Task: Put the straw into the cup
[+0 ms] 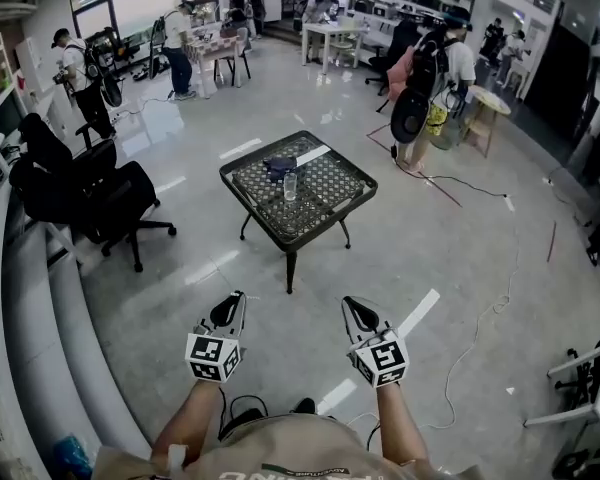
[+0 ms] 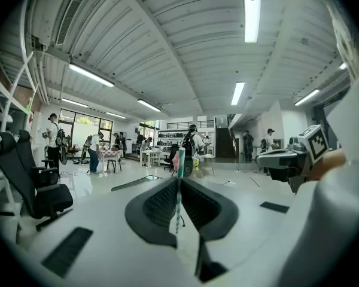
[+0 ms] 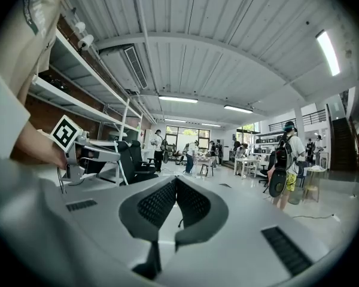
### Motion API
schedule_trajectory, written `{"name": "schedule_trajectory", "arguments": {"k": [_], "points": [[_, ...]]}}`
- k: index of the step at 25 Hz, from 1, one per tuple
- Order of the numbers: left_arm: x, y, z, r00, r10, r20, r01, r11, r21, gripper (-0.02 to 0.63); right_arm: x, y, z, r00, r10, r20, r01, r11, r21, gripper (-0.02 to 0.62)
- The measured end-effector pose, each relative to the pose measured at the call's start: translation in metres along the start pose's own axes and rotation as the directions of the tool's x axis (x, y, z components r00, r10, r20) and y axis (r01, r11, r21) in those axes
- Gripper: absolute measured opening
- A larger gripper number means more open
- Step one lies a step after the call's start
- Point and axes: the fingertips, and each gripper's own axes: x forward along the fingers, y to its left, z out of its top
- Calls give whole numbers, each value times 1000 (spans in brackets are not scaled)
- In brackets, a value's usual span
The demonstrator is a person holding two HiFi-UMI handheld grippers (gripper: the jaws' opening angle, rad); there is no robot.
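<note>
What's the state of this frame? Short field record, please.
left gripper: fingers shut on the straw, which stands upright between them
right gripper: fingers together, nothing between them
cup: clear, upright on the table
table: small, dark, mesh top, out ahead of the person
gripper position: both held near the body, well short of the table
other: dark blue object just behind the cup, too small to identify
task status: straw not yet in cup
</note>
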Motion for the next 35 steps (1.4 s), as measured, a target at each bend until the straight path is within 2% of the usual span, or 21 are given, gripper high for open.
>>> {"name": "schedule_trajectory", "arguments": {"k": [4, 7, 15, 22, 26, 30, 35], "points": [[18, -3, 5, 999, 31, 16, -31, 1000, -4, 35, 19, -19, 3, 999, 39, 18, -38, 999, -17, 17], [27, 0, 9, 999, 36, 10, -36, 999, 6, 35, 36, -25, 5, 998, 60, 31, -60, 998, 14, 17], [81, 34, 0, 1000, 27, 6, -27, 1000, -8, 35, 94, -53, -9, 999, 50, 11, -50, 997, 63, 17], [155, 97, 11, 1000, -17, 11, 17, 1000, -18, 35, 171, -95, 7, 1000, -23, -5, 23, 996, 84, 17], [191, 145, 15, 998, -65, 19, 65, 998, -18, 35, 223, -101, 16, 997, -79, -9, 79, 994, 77, 17], [221, 179, 15, 993, -112, 27, 112, 994, -3, 35, 261, -105, 6, 991, -129, -24, 130, 989, 70, 17], [265, 199, 7, 991, -133, 4, 133, 991, -24, 35, 292, -125, -8, 987, -148, -60, 152, 985, 81, 17]]}}
